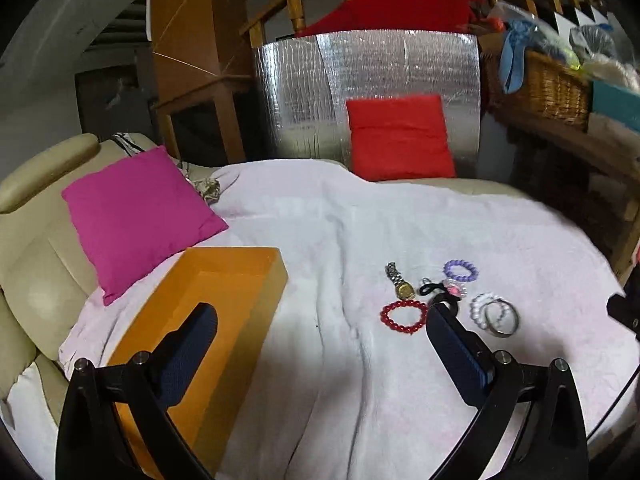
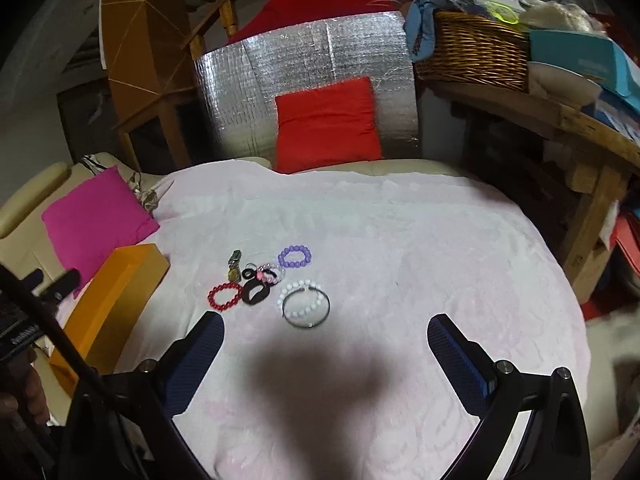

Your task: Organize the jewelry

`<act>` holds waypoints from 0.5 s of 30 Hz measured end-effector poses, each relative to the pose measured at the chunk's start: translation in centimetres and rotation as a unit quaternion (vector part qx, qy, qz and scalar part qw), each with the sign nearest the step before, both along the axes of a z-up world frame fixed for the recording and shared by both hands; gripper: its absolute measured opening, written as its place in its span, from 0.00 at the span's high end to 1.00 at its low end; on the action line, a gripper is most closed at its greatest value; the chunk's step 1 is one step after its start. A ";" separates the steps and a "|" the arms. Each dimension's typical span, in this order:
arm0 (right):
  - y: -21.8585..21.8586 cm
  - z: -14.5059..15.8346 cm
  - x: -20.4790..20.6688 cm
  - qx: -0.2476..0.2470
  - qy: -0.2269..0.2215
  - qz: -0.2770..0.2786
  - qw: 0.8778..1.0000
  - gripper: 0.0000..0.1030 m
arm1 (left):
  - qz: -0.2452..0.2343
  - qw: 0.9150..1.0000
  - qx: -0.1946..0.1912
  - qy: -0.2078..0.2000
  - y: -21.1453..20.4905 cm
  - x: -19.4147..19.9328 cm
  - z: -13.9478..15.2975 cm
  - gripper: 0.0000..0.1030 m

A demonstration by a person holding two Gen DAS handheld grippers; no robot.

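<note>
Jewelry lies in a cluster on a pale pink blanket (image 1: 360,232): a red bead bracelet (image 1: 403,316) (image 2: 224,297), a metal watch (image 1: 399,281) (image 2: 234,266), a purple bead bracelet (image 1: 461,270) (image 2: 295,257), a white bead bracelet with a metal bangle (image 1: 495,314) (image 2: 306,304), a pink beaded piece (image 2: 269,273) and black bands (image 2: 255,293). An open orange box (image 1: 208,344) (image 2: 116,300) sits to the left. My left gripper (image 1: 320,320) is open, above the blanket between box and jewelry. My right gripper (image 2: 326,332) is open, just short of the jewelry.
A magenta cushion (image 1: 136,220) lies at the left on a cream sofa (image 1: 28,264). A red cushion (image 1: 400,136) leans on a silver foil panel (image 1: 368,80) at the back. A wicker basket (image 2: 472,52) and wooden shelf (image 2: 560,128) stand at the right.
</note>
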State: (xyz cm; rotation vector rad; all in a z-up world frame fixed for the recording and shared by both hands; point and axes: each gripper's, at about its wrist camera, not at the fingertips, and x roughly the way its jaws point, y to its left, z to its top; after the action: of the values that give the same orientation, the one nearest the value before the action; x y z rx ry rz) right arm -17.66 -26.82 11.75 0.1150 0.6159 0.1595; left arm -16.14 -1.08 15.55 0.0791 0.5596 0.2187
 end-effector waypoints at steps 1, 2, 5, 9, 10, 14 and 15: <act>0.3 -0.3 0.8 0.001 -0.001 0.003 1.000 0.00 | -0.002 1.000 0.012 -0.004 -0.3 0.7 -0.6 0.00; 0.5 -0.4 1.4 -0.001 -0.001 0.005 1.000 0.00 | -0.006 1.000 0.022 -0.004 -0.7 1.3 -1.0 0.00; 1.2 -1.1 3.0 -0.012 -0.003 0.004 1.000 0.00 | -0.018 0.999 0.049 -0.009 -1.5 3.0 -2.4 0.00; 1.8 -2.4 4.8 -0.005 0.010 -0.002 1.000 0.00 | -0.018 0.999 0.041 0.006 -1.3 4.3 -4.2 0.00; 2.0 -2.9 5.2 0.000 0.015 0.000 1.000 0.00 | -0.018 0.999 0.025 0.026 -1.1 5.1 -4.7 0.00; 3.1 -4.6 6.4 -0.020 0.034 0.006 0.999 0.00 | -0.010 0.999 0.010 0.041 -0.6 6.0 -5.0 0.00; 3.3 -4.8 6.7 -0.022 0.040 0.011 0.999 0.00 | -0.002 0.999 0.014 0.035 -0.6 5.9 -4.9 0.00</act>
State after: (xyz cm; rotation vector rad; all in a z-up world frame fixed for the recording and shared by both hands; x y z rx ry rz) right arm -11.01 -23.54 6.99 0.0723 0.7007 0.1635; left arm -10.22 -1.70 10.66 0.1149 0.6270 0.2200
